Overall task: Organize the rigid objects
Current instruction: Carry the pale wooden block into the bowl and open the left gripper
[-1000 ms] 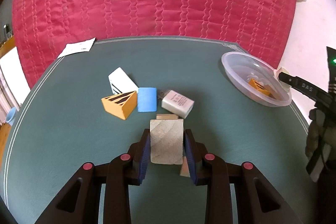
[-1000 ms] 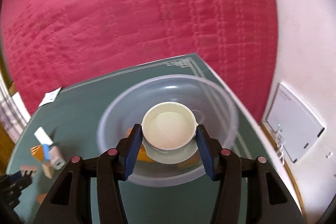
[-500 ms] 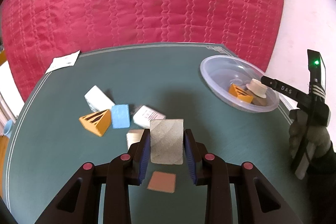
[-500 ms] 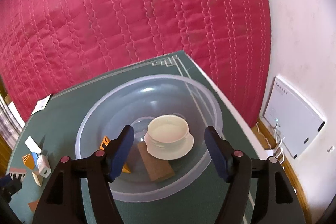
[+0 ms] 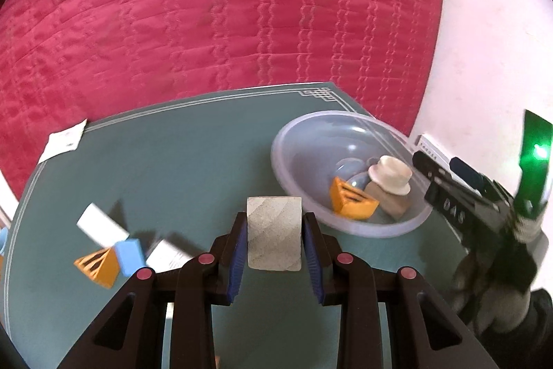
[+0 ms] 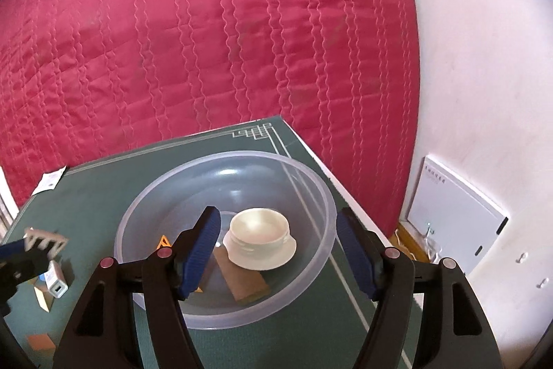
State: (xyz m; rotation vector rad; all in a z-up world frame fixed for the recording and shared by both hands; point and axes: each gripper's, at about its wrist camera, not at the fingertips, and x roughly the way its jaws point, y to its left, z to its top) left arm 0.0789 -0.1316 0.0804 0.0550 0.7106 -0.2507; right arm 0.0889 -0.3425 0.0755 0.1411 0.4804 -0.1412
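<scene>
Since a second ago the right gripper (image 6: pixel 276 251) has let go of the cream cup (image 6: pixel 259 239), which now sits in the bowl (image 6: pixel 304 182), and the left gripper (image 5: pixel 273 246) has carried its wooden block (image 5: pixel 273 233) up off the table and toward that bowl.

Left fingers (image 5: pixel 237 256) press on both flanks of the block, pinching it upright between the blue pads; its top edge stands clear above the tips. Just right of the block, beyond the right-hand pad, lies the bowl (image 5: pixel 345 123), holding an orange wedge (image 5: pixel 350 201), the cup (image 5: pixel 390 175) and a tan block (image 5: pixel 389 199) under the cup. The block is close to the bowl's near rim in the left view, though whether it is over the rim cannot be told.

Right fingers (image 6: pixel 200 253) are spread wide with nothing between them. The cup lies in the gap, nearer the left pad, touching neither, resting partly on a brown slab (image 6: pixel 243 282) in the bowl's bottom. An orange tip (image 6: pixel 165 241) shows beside the left finger.

Further out, on the green table (image 5: pixel 193 158), a blurred cluster sits left of the left gripper: a white box (image 5: pixel 102 227), a blue block (image 5: pixel 129 256), another orange wedge (image 5: pixel 98 267) and a white charger (image 5: pixel 166 256). A paper slip (image 5: pixel 64 140) lies at the far left edge. Red quilt (image 5: pixel 221 9) fills the background.
</scene>
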